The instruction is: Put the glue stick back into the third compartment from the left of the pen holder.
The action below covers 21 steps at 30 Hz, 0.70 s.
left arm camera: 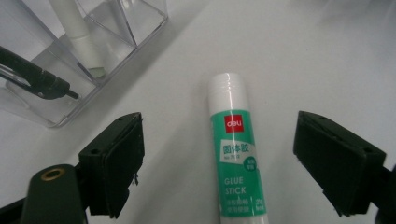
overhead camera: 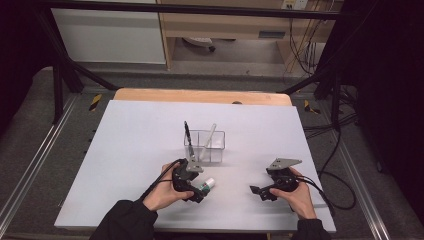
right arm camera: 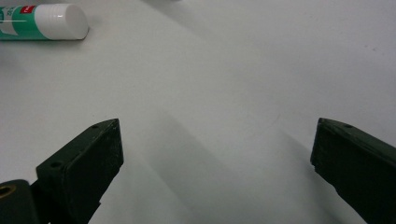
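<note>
The green-and-white plastic glue stick (left arm camera: pixel 236 149) lies flat on the white worktop (left arm camera: pixel 327 56), between the left gripper's (left arm camera: pixel 217 158) 2 apart fingers (left arm camera: pixel 116 158), untouched. Centre on the barrel before closing. The right gripper's (right arm camera: pixel 217 163) fingers stand apart, empty.

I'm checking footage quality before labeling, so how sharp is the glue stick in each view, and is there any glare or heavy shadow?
Left gripper view: glue stick sharp, label readable, clear organizer slightly soft. Right gripper view: its white cap end is clear; soft jaw shadows streak the table. High view: table evenly lit, surroundings dark, stick tiny.
</note>
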Tool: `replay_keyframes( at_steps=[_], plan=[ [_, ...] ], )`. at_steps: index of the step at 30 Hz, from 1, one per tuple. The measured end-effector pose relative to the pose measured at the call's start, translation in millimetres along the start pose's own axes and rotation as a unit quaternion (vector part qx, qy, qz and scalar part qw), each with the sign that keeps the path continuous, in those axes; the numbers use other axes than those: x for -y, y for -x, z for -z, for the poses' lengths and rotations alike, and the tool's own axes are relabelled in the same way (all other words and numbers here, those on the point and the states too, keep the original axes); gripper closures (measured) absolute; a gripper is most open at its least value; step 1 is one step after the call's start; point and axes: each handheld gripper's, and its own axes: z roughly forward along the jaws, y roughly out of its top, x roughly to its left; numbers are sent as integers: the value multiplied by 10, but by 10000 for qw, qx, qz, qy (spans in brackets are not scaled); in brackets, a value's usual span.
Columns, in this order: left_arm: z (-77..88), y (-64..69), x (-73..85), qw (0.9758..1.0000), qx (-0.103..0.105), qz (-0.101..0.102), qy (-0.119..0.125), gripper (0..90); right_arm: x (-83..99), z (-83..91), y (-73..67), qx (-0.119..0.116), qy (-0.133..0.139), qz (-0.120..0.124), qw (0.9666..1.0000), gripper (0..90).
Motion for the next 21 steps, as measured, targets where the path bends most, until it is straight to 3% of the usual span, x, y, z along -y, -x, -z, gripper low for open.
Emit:
replay_keyframes(
  at_steps=[10,21],
  plan=[
    [-31,51,-26,9999,35,95,-22,283,-3,9,2,-24,-5,-19,10000,30],
    [-100,85,-68,9997,-101,54,-215,392,-4,8,8,-33,-10,-12,10000,30]
  ],
)
